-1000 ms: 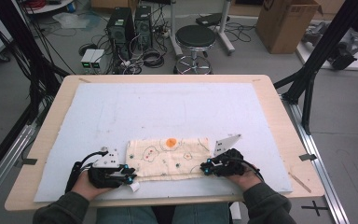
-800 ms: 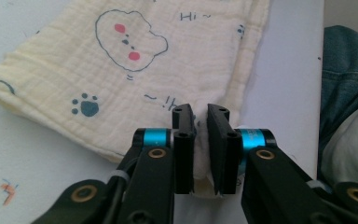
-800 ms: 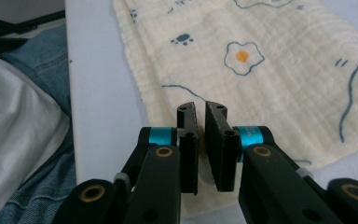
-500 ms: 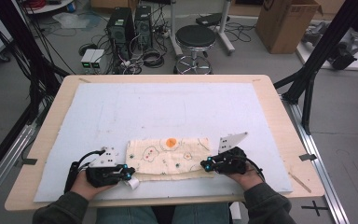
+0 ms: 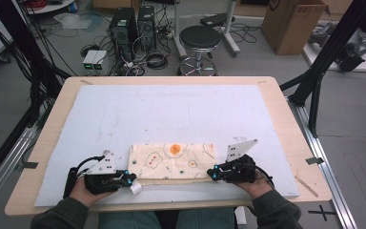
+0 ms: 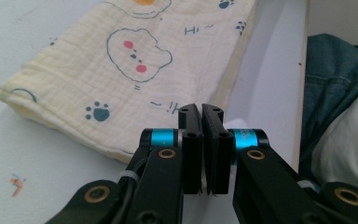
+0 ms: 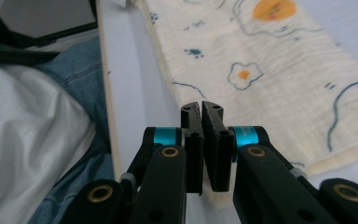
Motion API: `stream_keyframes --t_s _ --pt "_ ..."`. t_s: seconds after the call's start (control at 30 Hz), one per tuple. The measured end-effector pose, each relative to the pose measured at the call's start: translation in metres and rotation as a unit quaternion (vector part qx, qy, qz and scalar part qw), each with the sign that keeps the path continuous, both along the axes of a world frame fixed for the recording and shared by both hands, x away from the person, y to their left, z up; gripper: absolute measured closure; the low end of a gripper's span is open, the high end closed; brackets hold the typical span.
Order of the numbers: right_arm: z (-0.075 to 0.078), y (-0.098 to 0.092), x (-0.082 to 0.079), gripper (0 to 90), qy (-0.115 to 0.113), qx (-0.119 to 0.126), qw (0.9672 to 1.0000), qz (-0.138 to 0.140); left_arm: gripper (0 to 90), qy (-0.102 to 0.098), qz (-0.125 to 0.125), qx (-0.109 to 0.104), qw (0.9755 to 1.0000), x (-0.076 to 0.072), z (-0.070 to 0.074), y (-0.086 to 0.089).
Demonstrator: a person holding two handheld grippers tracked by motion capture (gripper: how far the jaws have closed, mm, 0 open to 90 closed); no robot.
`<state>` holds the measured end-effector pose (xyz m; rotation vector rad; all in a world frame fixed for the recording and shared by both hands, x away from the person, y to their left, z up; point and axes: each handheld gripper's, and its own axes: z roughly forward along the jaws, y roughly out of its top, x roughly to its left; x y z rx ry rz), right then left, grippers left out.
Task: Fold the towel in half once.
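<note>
Nearest you, your left gripper (image 5: 129,180) rests at the near left corner of a folded cream cloth (image 5: 171,161), its jaws pressed together with a small white scrap at the tips. Your right gripper (image 5: 213,172) sits at the cloth's near right corner, jaws pressed together on its edge. The cloth, printed with cartoon animals and eggs, lies flat on the white mat (image 5: 171,109) covering the table (image 5: 286,109), near its front edge.

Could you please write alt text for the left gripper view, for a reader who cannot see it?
The left tool, its two black jaws closed together, points at the near edge of a folded cream cloth printed with cartoon animals and paw prints. The cloth lies on a pale blue mat, with blue denim at the right.
</note>
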<state>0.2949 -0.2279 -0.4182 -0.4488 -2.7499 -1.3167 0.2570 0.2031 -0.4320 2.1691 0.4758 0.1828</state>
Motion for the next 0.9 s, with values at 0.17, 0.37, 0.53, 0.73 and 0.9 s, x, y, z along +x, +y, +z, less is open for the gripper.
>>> stream_keyframes --t_s 0.17,0.37,0.53,0.73,0.9 --pt "-0.008 0.004 0.001 74.9 0.017 -0.025 0.9994 0.015 64.8 0.012 -0.021 -0.015 0.9996 -0.001 0.001 0.0" --pt "-0.005 -0.003 0.007 68.1 0.013 0.0 0.9998 -0.013 58.6 0.009 -0.015 -0.037 0.9992 0.002 0.005 0.005" --pt "-0.005 -0.006 0.012 64.2 0.006 0.003 0.9993 -0.036 58.0 0.006 -0.001 -0.05 0.9987 0.005 0.006 0.008" --pt "-0.003 -0.007 0.018 62.6 -0.002 0.007 0.998 -0.062 56.1 0.004 0.01 -0.052 0.9986 0.011 0.006 0.006" --pt "0.001 -0.004 0.028 67.1 -0.017 0.003 0.9963 -0.084 61.9 -0.003 0.047 -0.052 0.9975 0.025 0.009 0.005"
